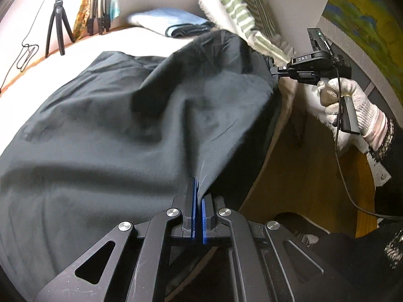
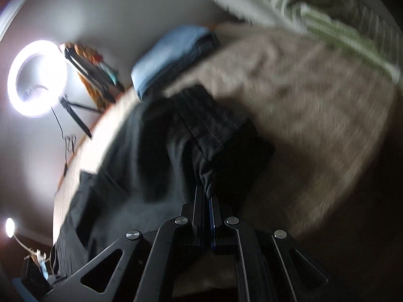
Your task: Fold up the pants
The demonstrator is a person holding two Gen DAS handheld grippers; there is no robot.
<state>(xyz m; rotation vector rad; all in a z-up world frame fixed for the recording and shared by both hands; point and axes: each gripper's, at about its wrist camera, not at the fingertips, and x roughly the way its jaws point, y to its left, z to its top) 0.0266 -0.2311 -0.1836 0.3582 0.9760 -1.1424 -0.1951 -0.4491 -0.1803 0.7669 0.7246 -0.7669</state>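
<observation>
room: white walls, ring light (image 2: 37,78) on a tripod (image 1: 57,26) at the table's far edge, a small lamp (image 2: 10,224) lower in the right wrist view
table: round-edged wooden table (image 1: 15,50), pale top, orange-brown rim; the right wrist view is motion-blurred
pants: dark pants (image 1: 105,130) spread over most of the table, right side lifted off the top and hanging between the two grippers, folds running toward each pinch point; waistband ribbing shows in the right wrist view (image 2: 209,115)
striped cloth: green-and-white striped cloth (image 1: 241,7) at the far right, draped past the table's right edge, just behind the raised pants
beige cloth: knit-looking beige cloth (image 2: 302,115) under and beside the pants in the right wrist view, blurred
blue cloth: folded light-blue cloth (image 1: 171,22) at the far edge, apart from the pants
left gripper: left gripper (image 1: 199,201) clamped on the near edge of the pants, blue pads pressed together with fabric between them
right gripper: right gripper (image 2: 207,201) clenched on a pants edge near the waistband; in the left wrist view it (image 1: 273,70) pinches the raised far-right corner, beyond the table's right edge
right hand: white-gloved right hand (image 1: 350,108) around the handle, cable trailing down
small stuff: thin cable (image 1: 25,55) looped on the far-left edge near the tripod
</observation>
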